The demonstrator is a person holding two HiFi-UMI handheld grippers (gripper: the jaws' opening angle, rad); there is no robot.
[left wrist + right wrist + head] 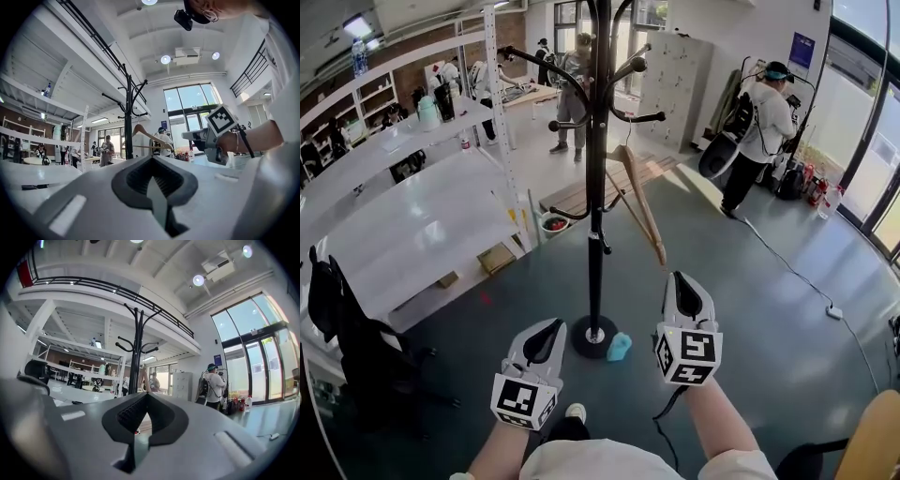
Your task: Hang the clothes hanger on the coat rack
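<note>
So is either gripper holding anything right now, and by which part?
Nothing is held. The left gripper and right gripper are both shut and empty; the wooden hanger hangs on the coat rack, apart from both.

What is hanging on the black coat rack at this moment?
Only a wooden clothes hanger, on the right side of the coat rack. Nothing else hangs there. Where exactly its hook catches is too small to tell.

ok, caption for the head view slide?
Wooden clothes hanger hangs on the tall black metal coat rack; left claw and right claw shut and empty below.
</note>
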